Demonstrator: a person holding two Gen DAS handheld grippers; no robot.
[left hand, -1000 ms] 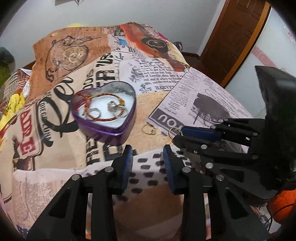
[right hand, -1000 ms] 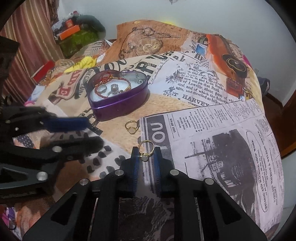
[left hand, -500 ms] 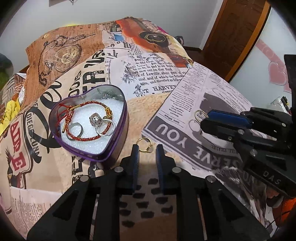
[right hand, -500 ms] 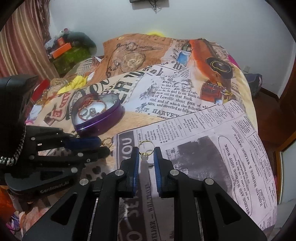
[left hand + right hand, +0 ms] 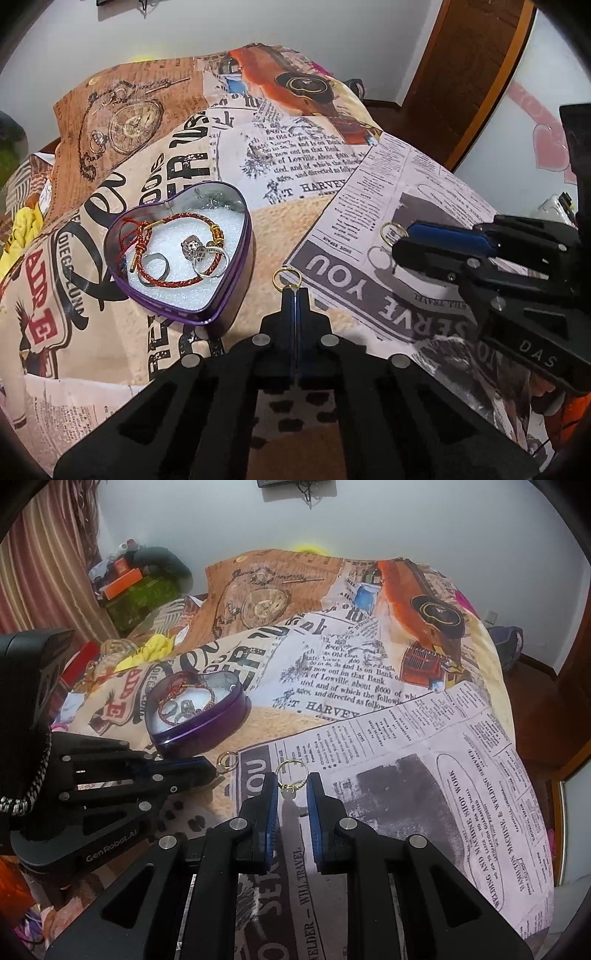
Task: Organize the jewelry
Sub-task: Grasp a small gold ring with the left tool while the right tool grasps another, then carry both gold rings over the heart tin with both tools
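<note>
Currently the left tool (image 5: pixel 294 291) is fully closed, its blue pads pinching the lower edge of a plain gold ring (image 5: pixel 286 277) that stands up past the tips. Ahead and left of this tool sits the purple heart-shaped tin (image 5: pixel 236 284) on the bed cover (image 5: pixel 295 158), containing a red braided bracelet (image 5: pixel 173 282) and silver rings (image 5: pixel 210 258). The right tool (image 5: pixel 291 794) is nearly closed, gripping a gold ring with a pale stone (image 5: pixel 290 773) between its pads, above the newspaper-print area.

"genrobot.ai" on left gripper (image 5: pixel 218 771); "harvey", "will travel" on bedspread (image 5: pixel 332 686)
</note>
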